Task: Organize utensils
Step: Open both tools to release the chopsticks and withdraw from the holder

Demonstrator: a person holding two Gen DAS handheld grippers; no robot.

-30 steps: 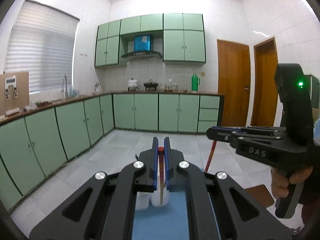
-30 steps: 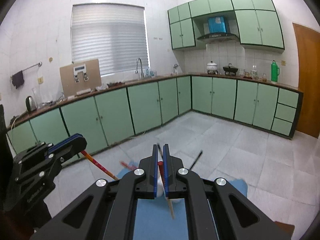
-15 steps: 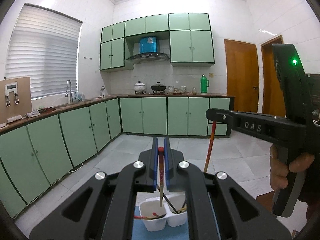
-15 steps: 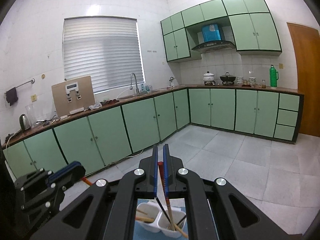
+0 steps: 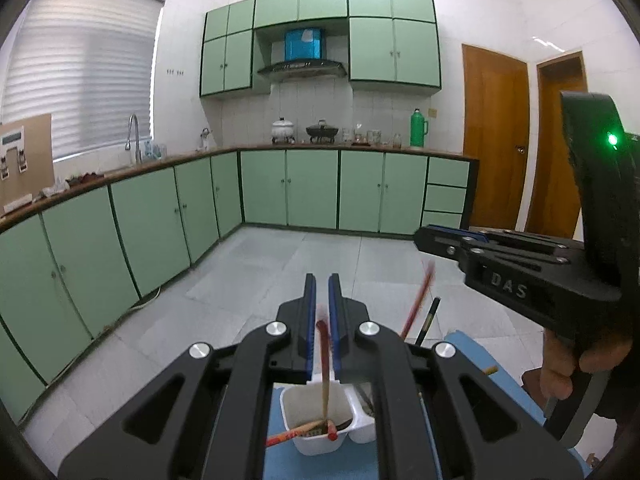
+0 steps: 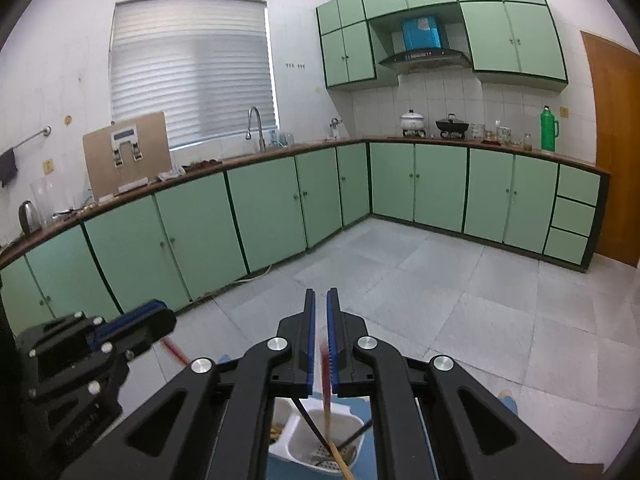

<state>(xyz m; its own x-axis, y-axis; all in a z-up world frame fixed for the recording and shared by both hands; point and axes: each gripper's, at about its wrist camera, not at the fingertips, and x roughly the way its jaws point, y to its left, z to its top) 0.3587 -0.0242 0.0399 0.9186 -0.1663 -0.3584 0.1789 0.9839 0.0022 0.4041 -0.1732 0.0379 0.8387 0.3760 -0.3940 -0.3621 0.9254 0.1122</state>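
A white two-compartment utensil holder (image 5: 304, 402) stands on a blue mat (image 5: 472, 354) below both grippers; it also shows in the right wrist view (image 6: 340, 424). My left gripper (image 5: 322, 292) has a small gap between its fingers. A red-ended chopstick (image 5: 324, 364) is blurred and drops from them into the left compartment. My right gripper (image 6: 318, 308) has the same small gap. A blurred red chopstick (image 6: 326, 384) falls from it into the right compartment, where black chopsticks (image 6: 310, 420) lean. The falling chopstick (image 5: 418, 300) also shows in the left wrist view.
Green kitchen cabinets (image 5: 312, 188) run along the walls beyond a grey tiled floor (image 6: 460, 292). Two wooden doors (image 5: 494, 160) stand at the right. The person's hand (image 5: 560, 364) holds the right gripper's handle. Red chopsticks (image 5: 298, 432) lie across the holder's left compartment.
Both grippers have dropped lower over the holder and opened slightly. The two red chopsticks have slipped from the fingers and fall, blurred, into the compartments.
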